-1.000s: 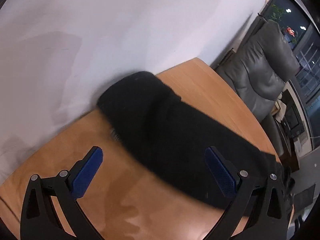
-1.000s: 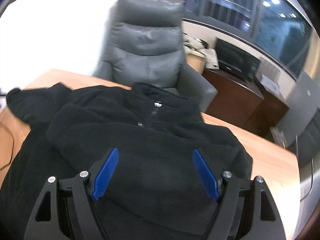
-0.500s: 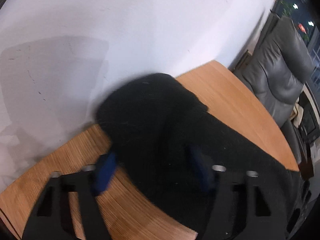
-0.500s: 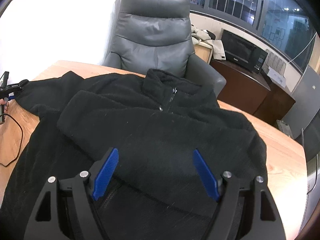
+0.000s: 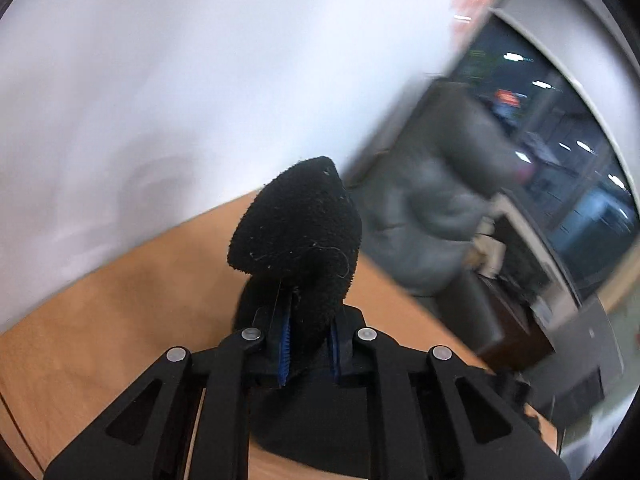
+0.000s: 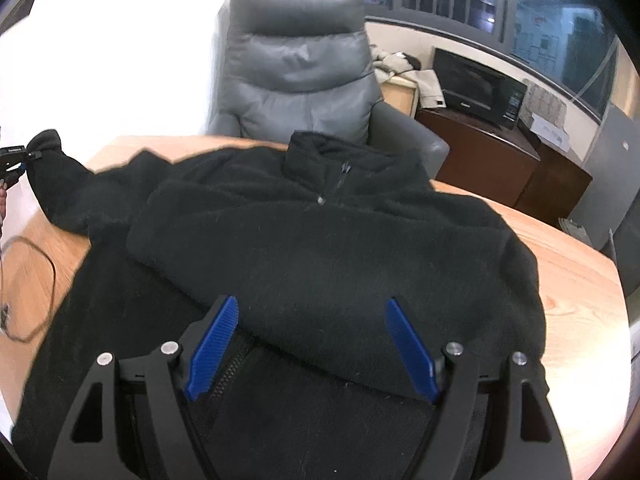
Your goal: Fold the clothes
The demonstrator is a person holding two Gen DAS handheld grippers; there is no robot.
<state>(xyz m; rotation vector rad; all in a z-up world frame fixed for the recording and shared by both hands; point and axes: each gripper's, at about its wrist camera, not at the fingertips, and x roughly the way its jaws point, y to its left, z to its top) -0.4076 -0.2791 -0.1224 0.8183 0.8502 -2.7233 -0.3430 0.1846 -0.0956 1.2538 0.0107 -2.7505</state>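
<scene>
Left gripper (image 5: 308,336) clamped on sleeve cuff (image 5: 298,236) of black fleece jacket (image 6: 320,248), lifted above wooden table (image 6: 576,280). Right gripper (image 6: 312,344) spread wide, empty, over folded sleeve.

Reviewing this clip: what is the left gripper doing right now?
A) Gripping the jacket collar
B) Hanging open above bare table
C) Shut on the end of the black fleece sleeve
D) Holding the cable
C: the left gripper is closed on the sleeve cuff.
</scene>
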